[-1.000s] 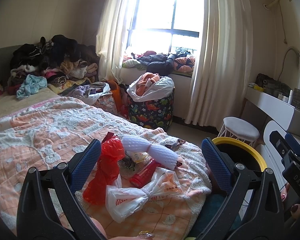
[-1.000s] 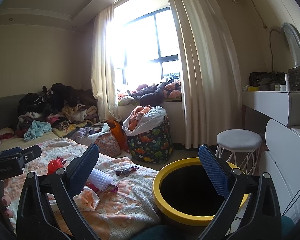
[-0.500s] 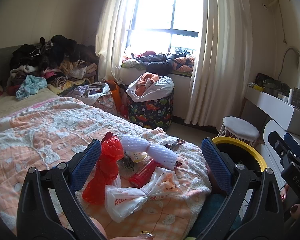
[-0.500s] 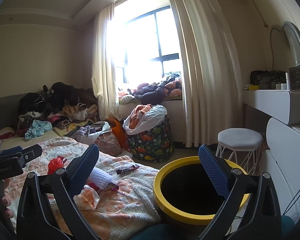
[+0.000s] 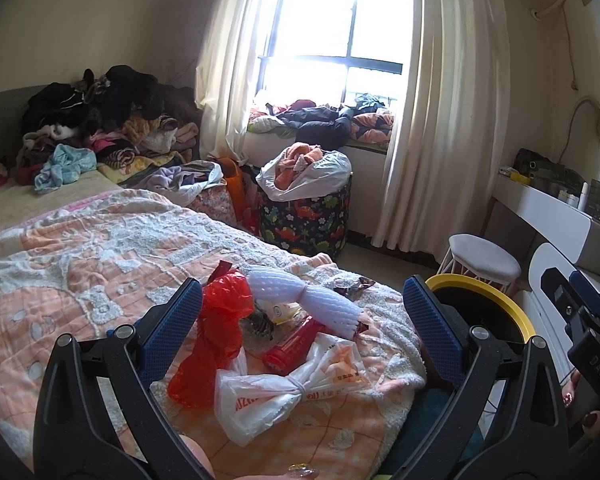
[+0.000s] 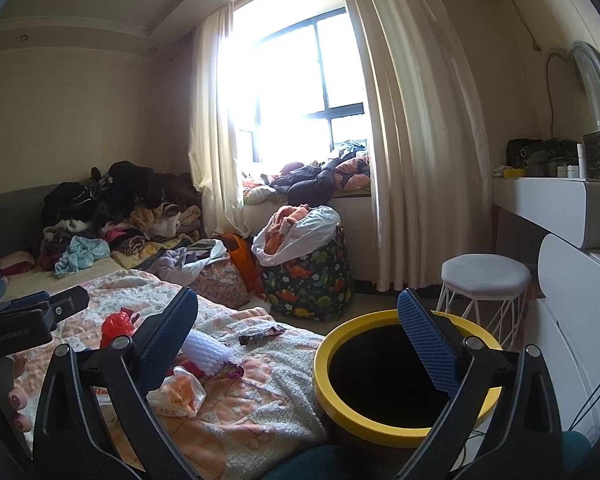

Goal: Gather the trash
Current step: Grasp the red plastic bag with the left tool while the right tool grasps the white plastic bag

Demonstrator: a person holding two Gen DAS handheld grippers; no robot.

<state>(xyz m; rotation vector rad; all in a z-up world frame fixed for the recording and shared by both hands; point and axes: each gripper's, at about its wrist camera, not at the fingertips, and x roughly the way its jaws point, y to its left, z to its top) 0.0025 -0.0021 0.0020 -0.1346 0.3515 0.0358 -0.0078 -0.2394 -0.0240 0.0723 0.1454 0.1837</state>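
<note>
On a bed (image 5: 80,248) covered with a peach and white blanket, a small heap of trash lies at the near corner, framed between the wide-spread fingers of the left gripper (image 5: 300,320), which holds nothing. Nearest the gripper sits a knotted white plastic bag (image 5: 284,388), with a red plastic bag (image 5: 216,336) to its left, a red tube (image 5: 296,344) just behind it and a white foam net sleeve (image 5: 304,296) across the back of the heap; a dark snack wrapper (image 5: 356,286) lies apart toward the blanket's edge. Beside the bed stands a black bin with a yellow rim (image 6: 380,428), over which the right gripper (image 6: 300,340) hangs, its fingers likewise wide apart and empty; the trash lies to its lower left, the bin's mouth to its lower right. Beyond are a dinosaur-print laundry basket (image 5: 308,220) stuffed with clothes, a white stool (image 5: 484,260), long cream curtains (image 5: 448,120) and a pile of clothes (image 5: 100,128) at the bed's far end.
</note>
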